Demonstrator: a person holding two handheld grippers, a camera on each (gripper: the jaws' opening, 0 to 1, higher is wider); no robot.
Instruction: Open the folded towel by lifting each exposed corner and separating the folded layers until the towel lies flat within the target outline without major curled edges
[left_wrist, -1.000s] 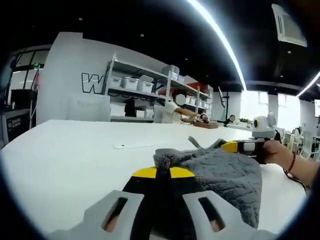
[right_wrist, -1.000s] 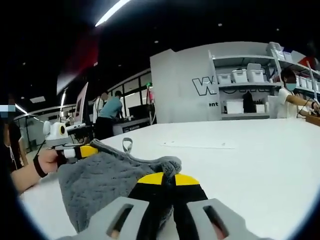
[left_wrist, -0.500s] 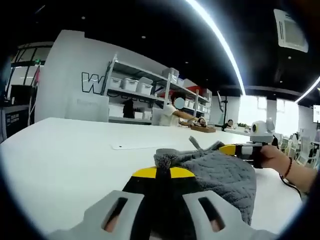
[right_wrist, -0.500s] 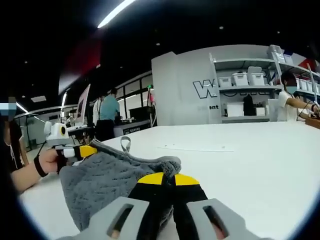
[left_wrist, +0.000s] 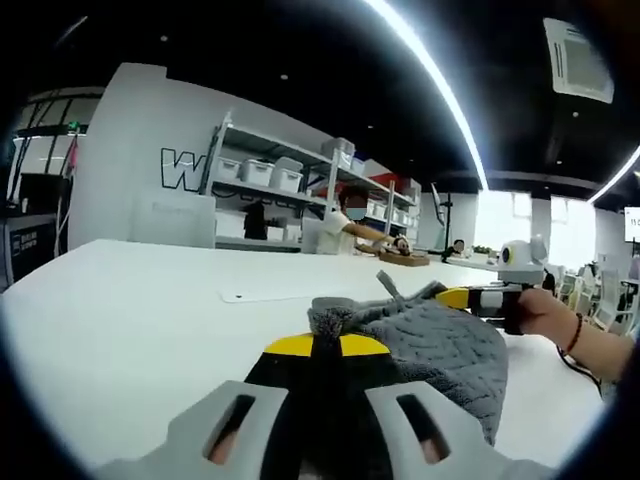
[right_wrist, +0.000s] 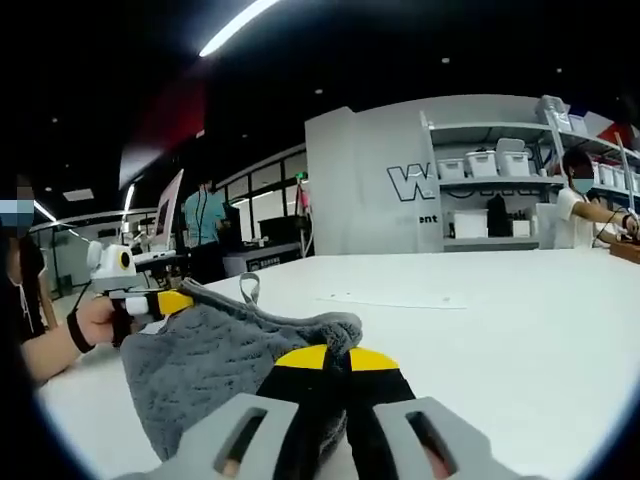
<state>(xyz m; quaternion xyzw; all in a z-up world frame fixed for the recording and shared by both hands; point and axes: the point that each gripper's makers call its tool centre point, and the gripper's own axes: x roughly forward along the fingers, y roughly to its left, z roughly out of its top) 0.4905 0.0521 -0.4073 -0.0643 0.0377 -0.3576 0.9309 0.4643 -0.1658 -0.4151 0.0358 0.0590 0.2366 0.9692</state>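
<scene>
- The grey towel (left_wrist: 440, 345) is held up above the white surface (left_wrist: 130, 310).
- One corner is clamped by the closed left hand-held gripper (left_wrist: 313, 350).
- Another corner is clamped by the closed right hand-held gripper (right_wrist: 345, 360).

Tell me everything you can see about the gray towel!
The gray towel is fluffy-looking cloth with a wavy stitched pattern and a small hanging loop at one edge. It is bunched, not flat, and held up between two grippers over the white table. The left gripper pinches one corner with its jaws closed. The right gripper pinches the other corner the same way. The middle sags between them, with its lower edge near the table.
</scene>
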